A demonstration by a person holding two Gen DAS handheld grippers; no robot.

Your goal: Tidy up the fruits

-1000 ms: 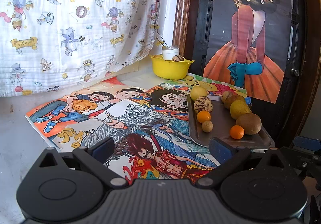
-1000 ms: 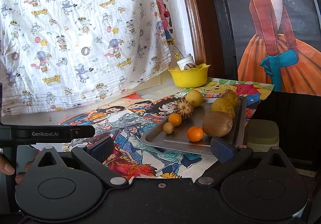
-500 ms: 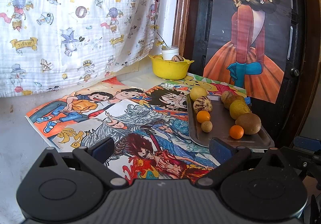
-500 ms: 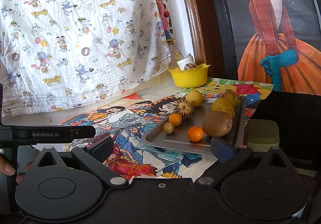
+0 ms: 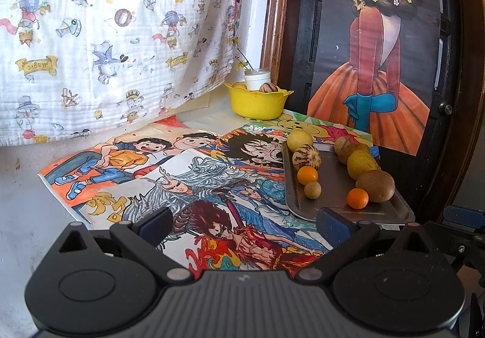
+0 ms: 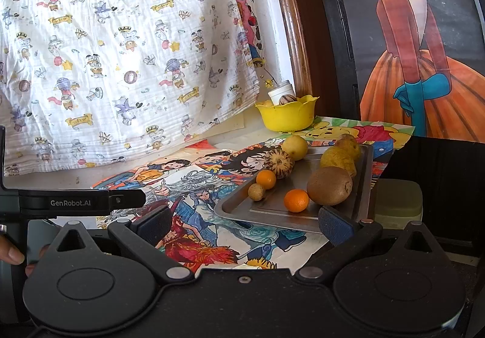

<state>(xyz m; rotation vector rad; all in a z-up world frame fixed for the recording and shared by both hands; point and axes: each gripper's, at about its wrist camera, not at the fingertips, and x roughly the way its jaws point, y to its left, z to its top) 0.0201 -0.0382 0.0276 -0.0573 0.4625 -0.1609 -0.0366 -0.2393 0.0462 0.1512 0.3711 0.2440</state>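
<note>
A metal tray on the right of the table holds several fruits: a small orange, a brown kiwi, a second small orange, a striped round fruit, a lemon and yellow-green fruits. A yellow bowl at the back holds a striped fruit and a white jar. My left gripper and right gripper are both open and empty, short of the tray's near edge.
Colourful cartoon drawings cover the table. A printed white cloth hangs at the back. A dark door with a girl poster stands right. The left gripper's body and a hand show at the right view's left edge.
</note>
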